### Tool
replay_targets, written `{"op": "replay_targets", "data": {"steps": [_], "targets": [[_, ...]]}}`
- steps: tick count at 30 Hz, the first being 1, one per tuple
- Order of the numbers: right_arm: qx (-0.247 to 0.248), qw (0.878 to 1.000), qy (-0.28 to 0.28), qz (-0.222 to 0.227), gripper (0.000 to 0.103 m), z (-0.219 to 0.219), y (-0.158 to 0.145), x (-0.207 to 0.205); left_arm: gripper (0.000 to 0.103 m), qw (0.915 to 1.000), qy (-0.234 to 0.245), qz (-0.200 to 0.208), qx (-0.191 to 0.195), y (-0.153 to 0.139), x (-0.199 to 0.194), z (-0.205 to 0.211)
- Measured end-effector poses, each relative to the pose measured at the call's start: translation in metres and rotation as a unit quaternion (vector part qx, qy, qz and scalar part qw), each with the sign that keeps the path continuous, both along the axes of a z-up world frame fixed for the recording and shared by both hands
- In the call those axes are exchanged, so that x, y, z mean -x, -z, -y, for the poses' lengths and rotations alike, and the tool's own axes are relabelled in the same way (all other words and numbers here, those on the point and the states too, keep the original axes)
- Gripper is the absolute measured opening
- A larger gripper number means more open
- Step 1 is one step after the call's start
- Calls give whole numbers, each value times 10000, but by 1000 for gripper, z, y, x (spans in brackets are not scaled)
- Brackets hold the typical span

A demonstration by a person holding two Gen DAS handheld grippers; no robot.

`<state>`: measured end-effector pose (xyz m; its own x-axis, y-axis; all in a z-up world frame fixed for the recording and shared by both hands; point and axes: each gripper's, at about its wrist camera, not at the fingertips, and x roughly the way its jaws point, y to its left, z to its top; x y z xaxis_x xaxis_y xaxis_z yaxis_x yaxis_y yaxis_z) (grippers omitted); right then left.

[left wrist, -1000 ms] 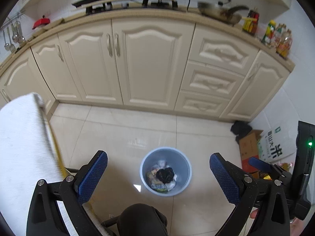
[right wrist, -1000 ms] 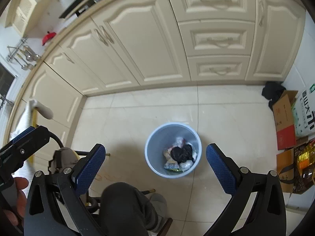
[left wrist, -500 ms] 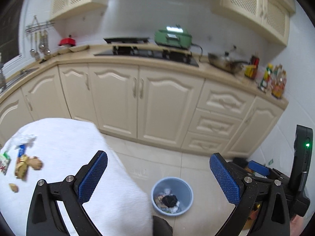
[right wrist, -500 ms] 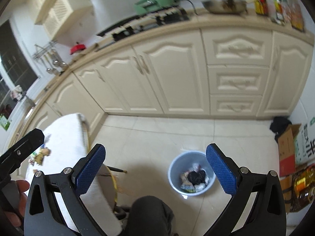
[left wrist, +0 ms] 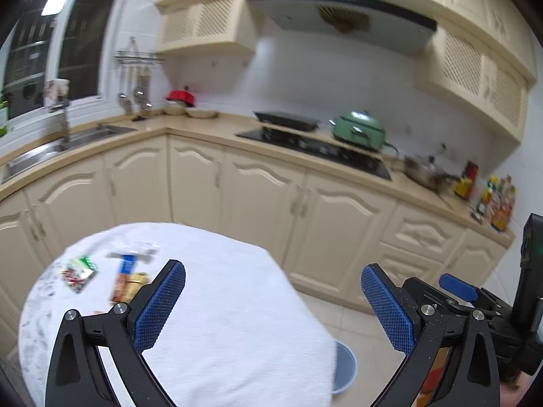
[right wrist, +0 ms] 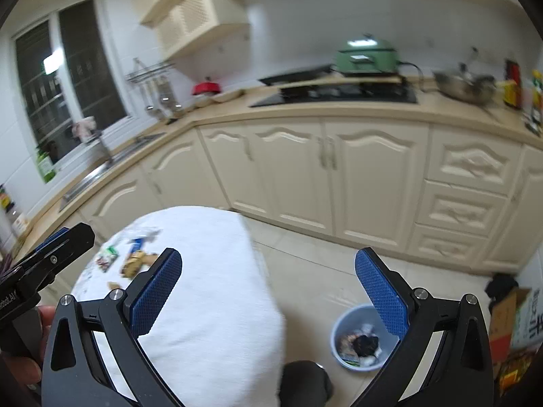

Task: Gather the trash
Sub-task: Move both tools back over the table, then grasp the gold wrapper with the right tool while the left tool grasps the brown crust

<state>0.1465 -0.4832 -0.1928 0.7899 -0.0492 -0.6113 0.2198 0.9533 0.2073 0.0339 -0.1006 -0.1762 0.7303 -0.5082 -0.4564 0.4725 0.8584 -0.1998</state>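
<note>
I see both jaws spread wide, nothing between them: left gripper [left wrist: 273, 300], right gripper [right wrist: 268, 291]; wrappers [left wrist: 101, 276] lie at lower left on the white desk [left wrist: 237, 322]; the bin [right wrist: 364, 341] sits on the floor, lower right.

Wrappers [left wrist: 124, 276] lie on white-clothed table [left wrist: 237, 322].

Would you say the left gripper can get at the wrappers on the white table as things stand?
Probably yes. The left gripper is open and empty, and the wrappers lie uncovered on the white table, just beyond its left finger, with nothing between. It would need to swing left and go down.
</note>
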Motion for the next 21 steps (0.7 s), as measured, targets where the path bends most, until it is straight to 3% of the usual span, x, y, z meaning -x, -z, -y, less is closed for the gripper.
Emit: {"op": "replay_targets", "data": {"steps": [9,21], "targets": [[149,9958,-845,307,103,-87,-22,-23,102,9972,-711,194,107,-6,44,-88],[228,9857,-1586,517,103,-153,-30,-43,102,9908,-1325,131,245,-9,76,-146]]}}
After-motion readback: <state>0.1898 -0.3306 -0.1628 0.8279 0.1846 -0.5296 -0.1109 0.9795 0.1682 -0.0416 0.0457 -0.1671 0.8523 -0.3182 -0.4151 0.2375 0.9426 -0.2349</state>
